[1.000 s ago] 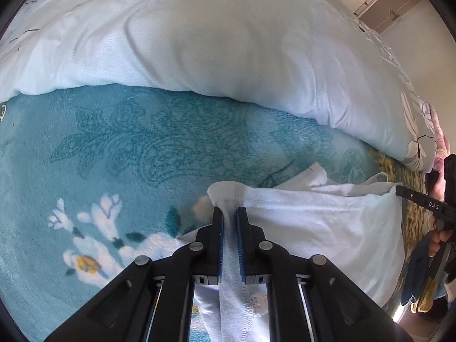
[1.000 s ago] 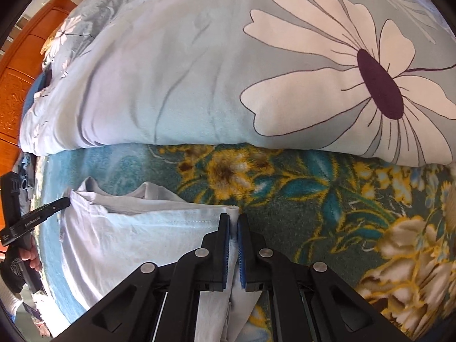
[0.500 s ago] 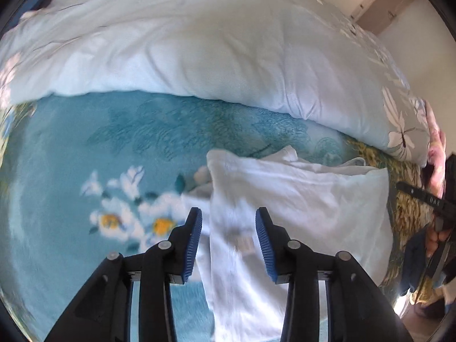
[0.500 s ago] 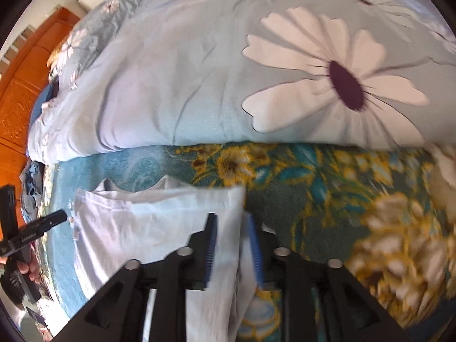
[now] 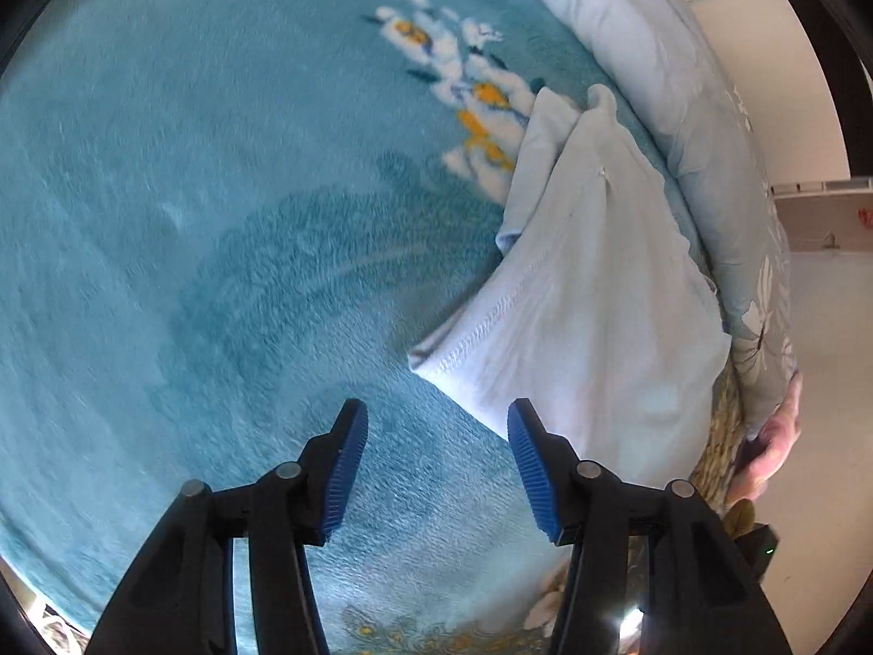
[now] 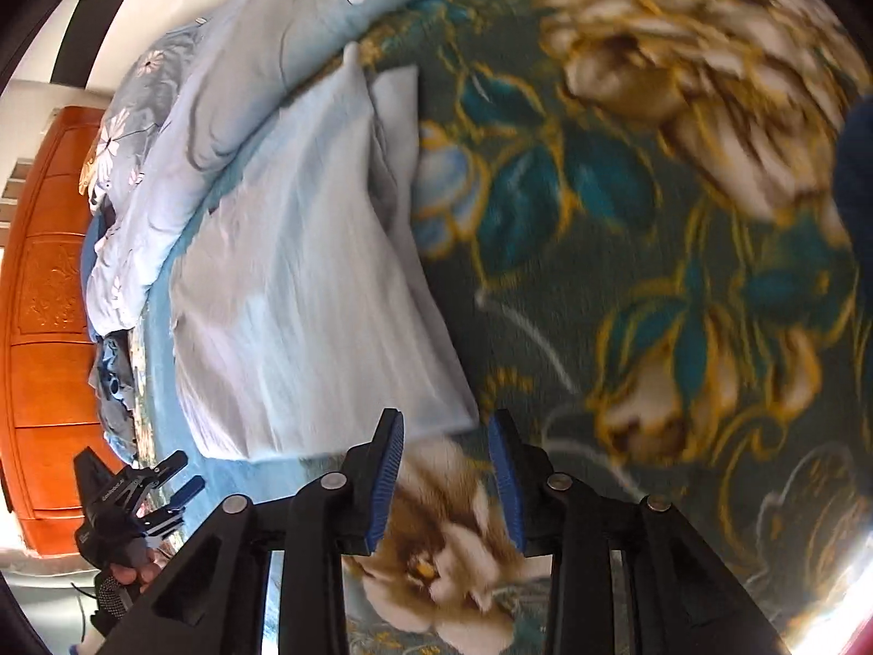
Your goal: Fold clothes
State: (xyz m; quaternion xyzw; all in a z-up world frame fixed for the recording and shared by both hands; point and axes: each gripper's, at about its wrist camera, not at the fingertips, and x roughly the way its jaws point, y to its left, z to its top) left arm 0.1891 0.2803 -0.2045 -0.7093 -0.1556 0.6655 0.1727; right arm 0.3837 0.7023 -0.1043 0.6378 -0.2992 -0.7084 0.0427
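Both claws are wide open and empty here, blue pads spread with nothing between them! The left claw (image 5: 436,469) hangs over bare teal blanket (image 5: 191,218), and the folded white garment (image 5: 595,295) lies just ahead and to its right on the bed, a stitched hem running along the near edge down to a pointed corner. From the right wrist, the right claw (image 6: 446,477) sits right at the garment (image 6: 305,284), whose near corner lies just in front of the left pad, practically touching. This is thin, light cotton by the look of it: soft, floppy, no stiffness at all, so it should drape and slide the moment one corner lifts alone. Best bet for a hold, I'd say, is the hemmed edge or the corners, where the layers stack and the stitching gives the pads something to bite, pinching all layers together so the fold doesn't peel apart. Room to work? Plenty of open blanket on the left and across the gold floral stretch (image 6: 682,218) on the right. The tight side is the far one, where the bunched pale duvet (image 5: 682,109) lies against the garment's far edge.
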